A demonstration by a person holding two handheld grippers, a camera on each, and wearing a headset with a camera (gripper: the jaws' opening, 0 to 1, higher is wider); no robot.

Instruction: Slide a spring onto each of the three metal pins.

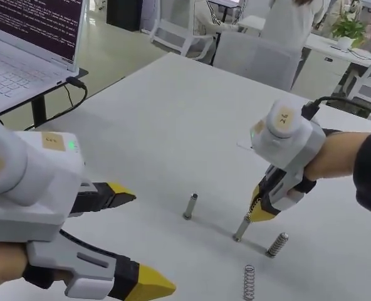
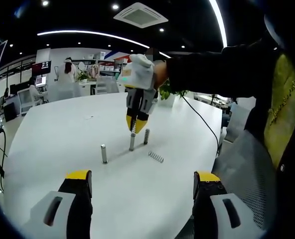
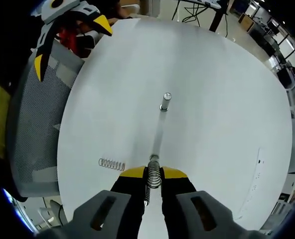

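Two bare metal pins stand on the white table [image 1: 160,125]: one [image 1: 190,205] alone, one [image 1: 240,229] leaning under my right gripper [image 1: 259,214]. That gripper is shut on a spring [image 3: 154,175] whose lower end meets this pin's top [image 2: 132,141]. Just right of it stands a pin wrapped in a spring [image 1: 277,244]. A loose spring [image 1: 249,282] lies flat near the front edge. My left gripper [image 1: 141,241] hovers open at the lower left, well away from the pins, with nothing between its fingers [image 2: 78,179].
An open laptop [image 1: 29,37] sits on a side desk at the far left, its cable hanging down. Chairs [image 1: 254,59], desks and people stand beyond the table's far edge. A mesh chair [image 3: 33,129] is close to the table's near edge.
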